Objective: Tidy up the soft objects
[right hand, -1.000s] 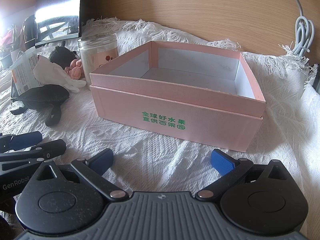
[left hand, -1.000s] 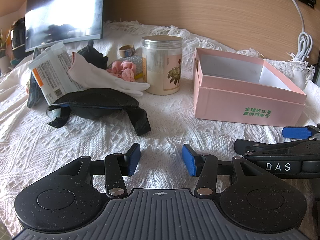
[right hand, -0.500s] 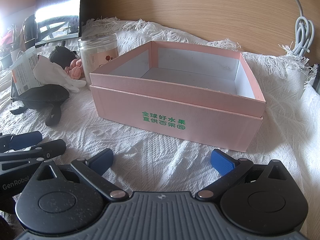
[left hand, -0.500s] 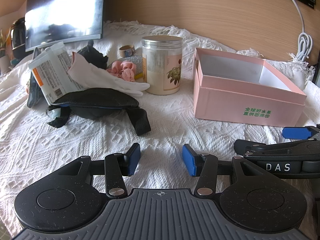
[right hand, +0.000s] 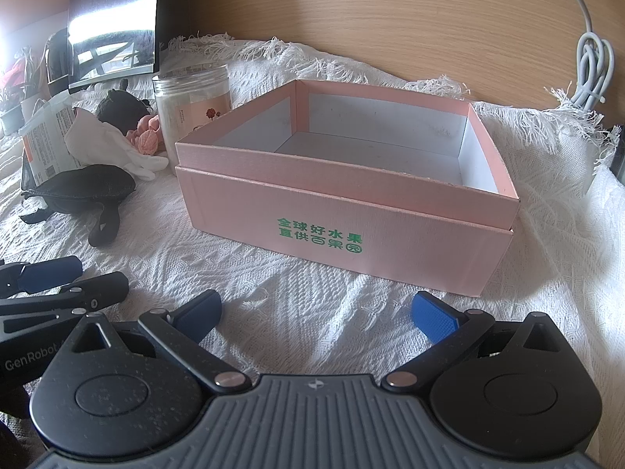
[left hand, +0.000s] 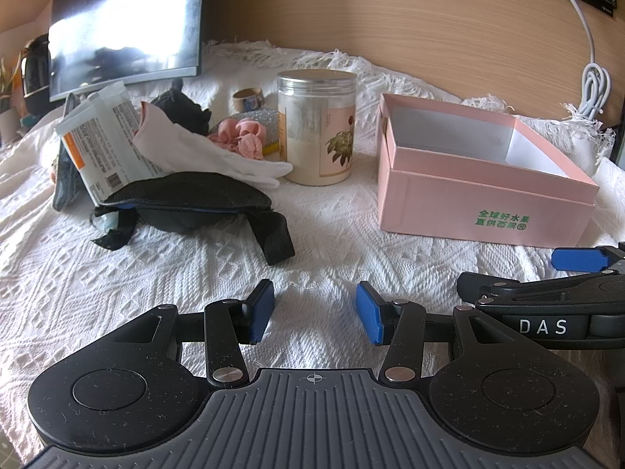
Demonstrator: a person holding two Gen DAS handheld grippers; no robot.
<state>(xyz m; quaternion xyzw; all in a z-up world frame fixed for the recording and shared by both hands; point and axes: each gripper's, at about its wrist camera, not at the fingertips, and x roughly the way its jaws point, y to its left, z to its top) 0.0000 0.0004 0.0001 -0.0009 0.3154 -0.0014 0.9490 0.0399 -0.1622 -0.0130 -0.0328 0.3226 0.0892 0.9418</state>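
A pile of soft things lies at the left: a black eye mask (left hand: 183, 199) with a strap, a white glove (left hand: 211, 152), a pink scrunchie (left hand: 244, 136) and a black fabric item (left hand: 181, 109). An empty pink box (left hand: 480, 191) stands open at the right, also in the right wrist view (right hand: 351, 211). My left gripper (left hand: 314, 312) is open and empty over the white cloth, short of the mask. My right gripper (right hand: 316, 312) is wide open and empty in front of the box.
A clear lidded jar (left hand: 316, 125) stands between the pile and the box. A white packet (left hand: 101, 133) leans behind the glove. A tape roll (left hand: 248, 97), a sponge, a monitor (left hand: 125, 23) and a white cable (left hand: 593, 82) stand at the back by the wooden wall.
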